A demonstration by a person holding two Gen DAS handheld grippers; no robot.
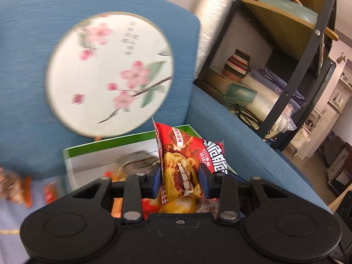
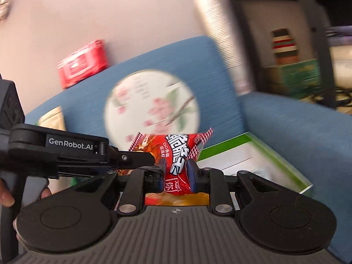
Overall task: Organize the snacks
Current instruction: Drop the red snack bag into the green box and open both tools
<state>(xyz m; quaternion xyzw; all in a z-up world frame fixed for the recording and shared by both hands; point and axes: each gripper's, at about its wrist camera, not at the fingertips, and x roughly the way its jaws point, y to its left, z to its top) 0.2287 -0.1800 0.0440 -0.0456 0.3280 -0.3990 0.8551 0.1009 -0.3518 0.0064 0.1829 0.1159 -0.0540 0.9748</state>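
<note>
I have both claws clamped on one red snack bag (image 1: 184,162): left claw (image 1: 180,177), right claw (image 2: 175,171), carrying it above the green box (image 2: 259,160) ahead.

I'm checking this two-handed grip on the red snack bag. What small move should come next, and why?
Probably carry the red snack bag toward the open green-edged box on the blue sofa and lower it there. Both the left tongs and the right tongs pinch the bag, which is held above the seat with the box just behind it.
</note>
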